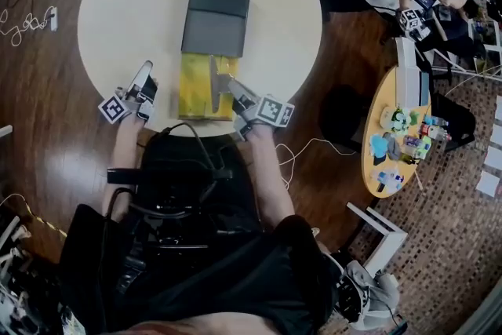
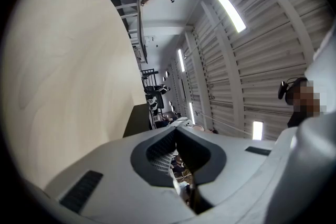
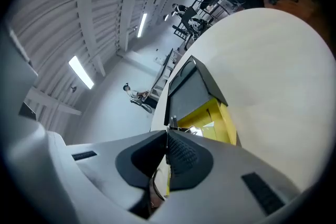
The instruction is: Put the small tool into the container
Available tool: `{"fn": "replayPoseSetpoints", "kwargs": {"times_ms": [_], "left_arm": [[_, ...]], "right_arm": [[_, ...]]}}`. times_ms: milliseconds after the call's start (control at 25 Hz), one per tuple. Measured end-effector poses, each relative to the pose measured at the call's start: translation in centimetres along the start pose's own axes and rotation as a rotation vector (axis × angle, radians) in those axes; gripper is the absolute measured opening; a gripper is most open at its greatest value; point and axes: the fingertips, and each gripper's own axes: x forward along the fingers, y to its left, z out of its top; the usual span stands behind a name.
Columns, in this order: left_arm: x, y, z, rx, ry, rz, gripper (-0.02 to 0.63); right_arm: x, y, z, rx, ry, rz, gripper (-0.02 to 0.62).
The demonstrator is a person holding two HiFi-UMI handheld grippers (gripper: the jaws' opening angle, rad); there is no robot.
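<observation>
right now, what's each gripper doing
left gripper: shut, nothing between its jaws
right gripper: shut on the small tool, over the yellow container

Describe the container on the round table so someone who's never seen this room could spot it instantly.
Find the round cream table on the dark wood floor. At its near edge sits the container, its dark grey lid folded open behind it. Its bright yellow inside is the table's only colour, and the right gripper holds the small tool over it.
</observation>
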Motion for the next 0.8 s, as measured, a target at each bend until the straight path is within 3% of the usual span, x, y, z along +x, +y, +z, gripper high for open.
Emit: {"fn": "replayPoseSetpoints", "kwargs": {"times_ms": [320,800], "left_arm": [[-1.0,0.0,0.1,-0.009,-0.022,-0.002,0.000],[-0.8,0.3,-0.5,-0.012,-0.024,0.010,0.000]], "right_arm": [[3.4,-1.7,-2.6,0.076,0.125,-0.086,-0.002],[7.8,-3.1,-2.6,0.138,0.097,-0.088,-0.002]]}}
